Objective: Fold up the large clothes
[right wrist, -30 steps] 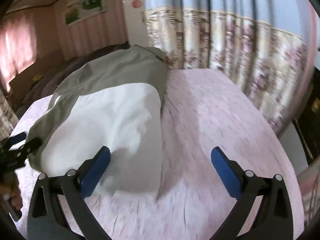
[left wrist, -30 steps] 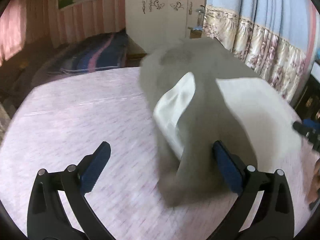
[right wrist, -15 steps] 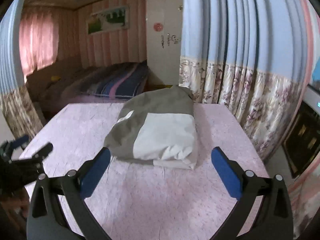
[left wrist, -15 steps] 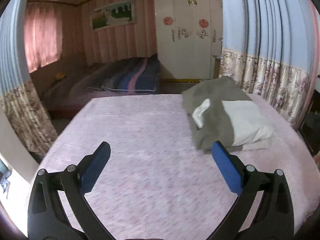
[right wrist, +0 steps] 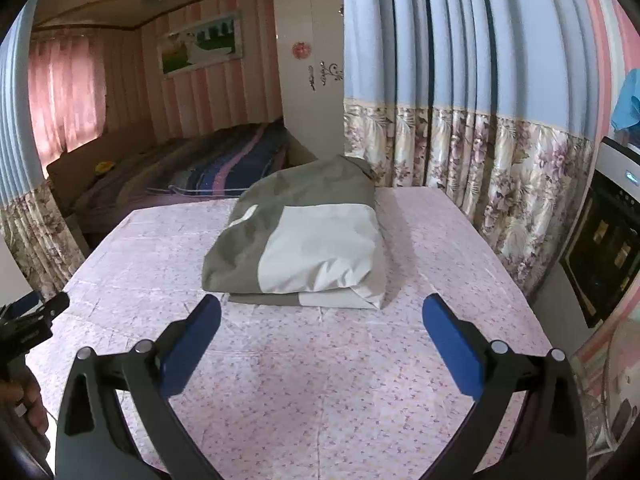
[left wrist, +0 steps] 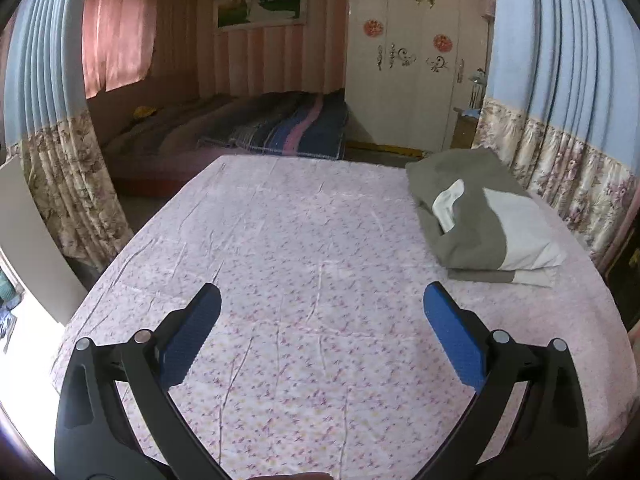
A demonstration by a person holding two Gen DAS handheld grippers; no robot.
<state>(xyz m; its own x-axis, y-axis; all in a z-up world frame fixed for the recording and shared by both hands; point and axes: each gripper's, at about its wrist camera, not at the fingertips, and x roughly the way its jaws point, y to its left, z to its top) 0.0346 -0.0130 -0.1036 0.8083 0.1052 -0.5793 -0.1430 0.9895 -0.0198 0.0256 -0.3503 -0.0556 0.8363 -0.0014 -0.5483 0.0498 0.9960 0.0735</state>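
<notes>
While folded: grey and white soft garment (right wrist: 308,248) lies on pink flowery tablecloth (left wrist: 312,288).
Left gripper (left wrist: 320,308): spread, holds nothing.
Right gripper (right wrist: 320,316): spread, holds nothing.

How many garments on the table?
1: a folded grey-and-white garment lying on the pink floral tablecloth, at its far right side in the left wrist view. No others are visible.

One folded grey-and-white garment (right wrist: 304,248) lies on one pink floral tablecloth (right wrist: 320,380). Two grippers: left gripper (left wrist: 322,312), right gripper (right wrist: 322,320). One striped bed (left wrist: 280,128) behind the tablecloth.
</notes>
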